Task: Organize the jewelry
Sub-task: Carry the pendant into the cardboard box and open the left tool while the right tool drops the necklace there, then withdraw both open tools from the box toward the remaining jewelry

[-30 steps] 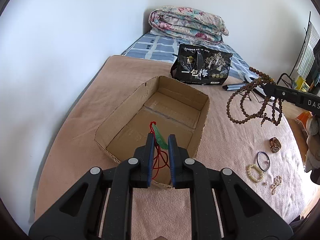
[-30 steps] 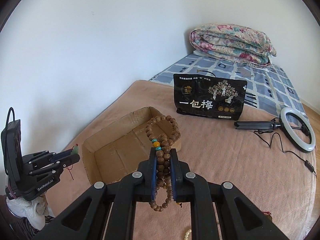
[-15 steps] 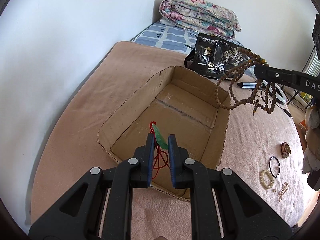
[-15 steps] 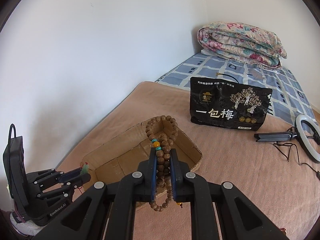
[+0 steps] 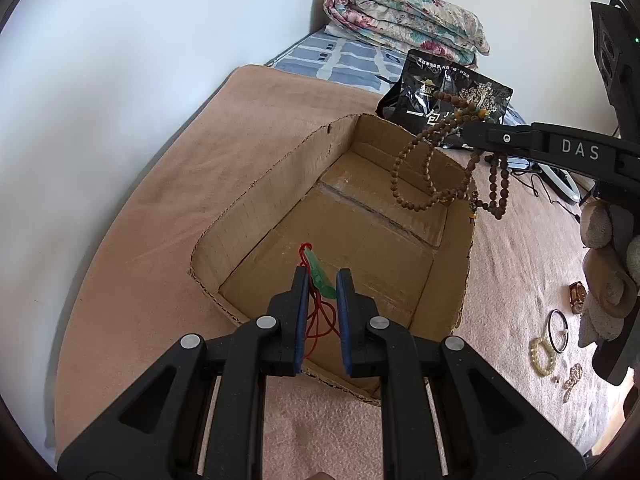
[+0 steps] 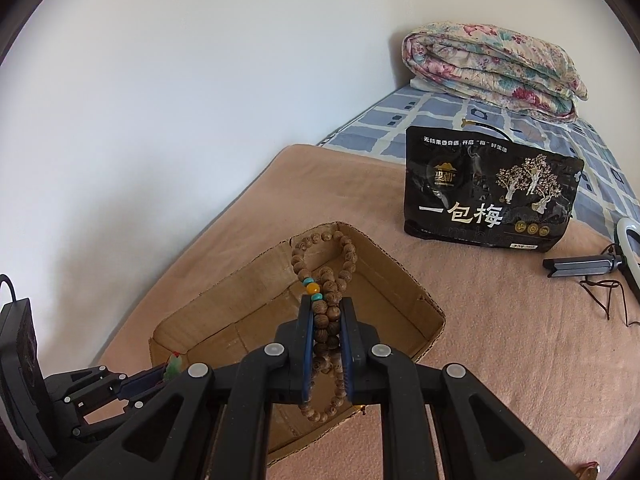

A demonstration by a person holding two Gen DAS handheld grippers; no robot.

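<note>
Two pieces in transit | left gripper (image 5: pixel 322 276) clamped on green pendant (image 5: pixel 319 275), over cardboard box (image 5: pixel 256 184) | right gripper (image 6: pixel 326 312) clamped on wooden bead strand (image 6: pixel 328 276), over box's far rim | step: depositing | next: lower, release inside box

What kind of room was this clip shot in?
Most likely a bedroom at home: the work surface is a bed covered by a tan blanket, a folded floral quilt sits at its far end by the wall, and a ring light lies on the bedding.
</note>
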